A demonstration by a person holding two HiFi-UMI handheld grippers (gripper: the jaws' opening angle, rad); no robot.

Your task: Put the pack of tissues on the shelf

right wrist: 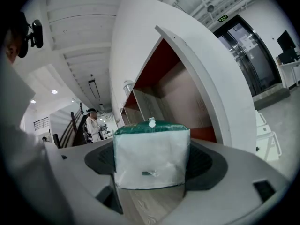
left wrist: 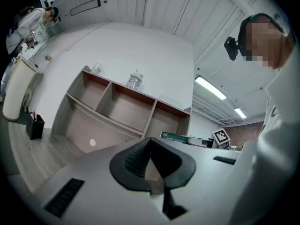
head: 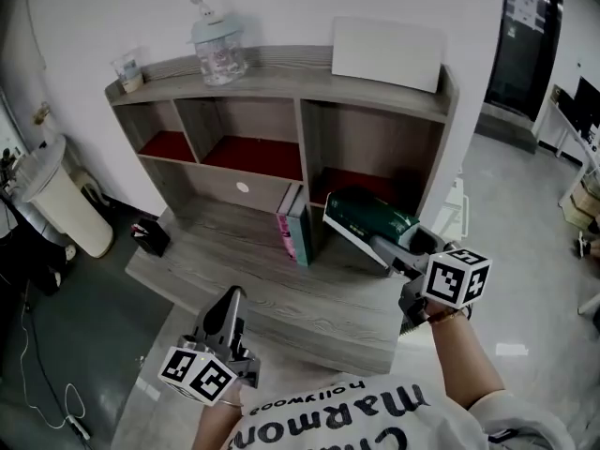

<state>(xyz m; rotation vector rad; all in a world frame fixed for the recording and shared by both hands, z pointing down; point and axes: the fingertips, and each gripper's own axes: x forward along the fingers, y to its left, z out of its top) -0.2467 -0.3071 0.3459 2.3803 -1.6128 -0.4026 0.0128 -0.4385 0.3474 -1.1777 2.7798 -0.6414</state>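
Right gripper view — right gripper jaws clamped on pack of tissues, left gripper jaws pressed together, empty.

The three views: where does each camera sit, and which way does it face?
Head view: on the person's head, looking steeply down at the shelf; shows the left claw, the right claw and the person's shirt.
Left gripper view: on the left claw, facing up at the shelf past its shut, empty jaws; the shirt shows at right.
Right gripper view: on the right claw, facing the shelf's right end; jaws shut on the pack of tissues.
Shared: all three show the shelf and the pack.
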